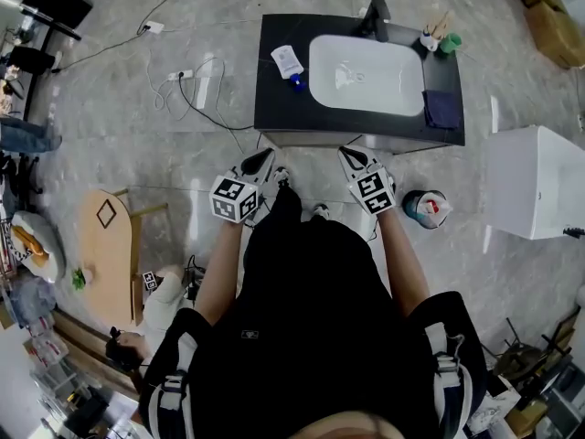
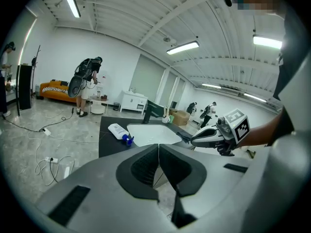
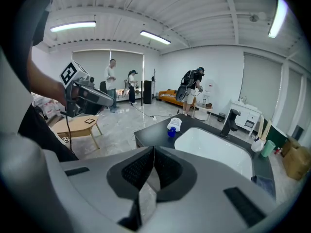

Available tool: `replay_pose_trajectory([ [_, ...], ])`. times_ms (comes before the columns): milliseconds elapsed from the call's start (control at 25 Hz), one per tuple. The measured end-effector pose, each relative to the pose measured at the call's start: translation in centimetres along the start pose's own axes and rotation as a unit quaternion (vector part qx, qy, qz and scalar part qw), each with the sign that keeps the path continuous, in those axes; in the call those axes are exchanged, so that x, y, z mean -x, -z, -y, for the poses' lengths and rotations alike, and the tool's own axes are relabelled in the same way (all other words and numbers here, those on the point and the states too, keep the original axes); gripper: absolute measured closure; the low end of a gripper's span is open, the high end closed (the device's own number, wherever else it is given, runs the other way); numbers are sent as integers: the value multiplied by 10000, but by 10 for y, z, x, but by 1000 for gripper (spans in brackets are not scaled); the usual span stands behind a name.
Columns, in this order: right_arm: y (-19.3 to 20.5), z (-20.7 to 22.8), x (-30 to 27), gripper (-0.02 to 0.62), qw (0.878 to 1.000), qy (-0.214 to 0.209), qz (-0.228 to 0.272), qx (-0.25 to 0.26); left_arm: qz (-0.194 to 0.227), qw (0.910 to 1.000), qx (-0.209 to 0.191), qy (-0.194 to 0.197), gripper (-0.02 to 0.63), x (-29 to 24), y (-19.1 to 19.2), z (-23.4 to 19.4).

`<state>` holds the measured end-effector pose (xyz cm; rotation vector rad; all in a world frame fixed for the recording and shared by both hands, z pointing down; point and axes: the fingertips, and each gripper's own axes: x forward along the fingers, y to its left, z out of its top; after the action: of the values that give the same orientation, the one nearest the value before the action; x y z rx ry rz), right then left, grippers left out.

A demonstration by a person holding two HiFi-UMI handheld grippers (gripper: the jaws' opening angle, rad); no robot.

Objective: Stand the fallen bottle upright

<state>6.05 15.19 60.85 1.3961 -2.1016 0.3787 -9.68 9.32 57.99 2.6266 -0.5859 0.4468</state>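
Note:
A white bottle (image 1: 287,59) with a blue cap lies on its side on the left part of the black counter (image 1: 274,108), beside the white basin (image 1: 366,73). Both grippers hang in front of the counter's near edge, short of it and apart from the bottle. My left gripper (image 1: 265,159) is shut with nothing in it, and its pads meet in the left gripper view (image 2: 158,147). My right gripper (image 1: 349,155) is also shut and empty (image 3: 154,149). The bottle (image 2: 118,130) lies ahead and left of the left jaws, and the same bottle (image 3: 174,124) lies ahead of the right jaws.
A black faucet (image 1: 376,15) stands behind the basin, with cups (image 1: 439,40) at the back right corner and a dark cloth (image 1: 441,108) at the right. On the floor are a small bin (image 1: 426,208), a white cabinet (image 1: 535,181), a wooden table (image 1: 105,240) and cables (image 1: 196,85). People stand far off.

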Motion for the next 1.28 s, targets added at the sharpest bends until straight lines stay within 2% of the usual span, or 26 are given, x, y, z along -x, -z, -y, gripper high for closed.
replay_pose_trajectory([
  [560, -37, 36, -73, 532, 9993, 257, -222, -170, -98, 9988, -141, 466, 591, -41, -44, -73],
  [880, -54, 38, -115, 532, 9984, 368, -307, -287, -210, 9970, -291, 684, 591, -54, -62, -117],
  [1280, -62, 45, -139, 532, 9980, 329, -408, -366, -319, 9964, -225, 755, 591, -66, -67, -140],
])
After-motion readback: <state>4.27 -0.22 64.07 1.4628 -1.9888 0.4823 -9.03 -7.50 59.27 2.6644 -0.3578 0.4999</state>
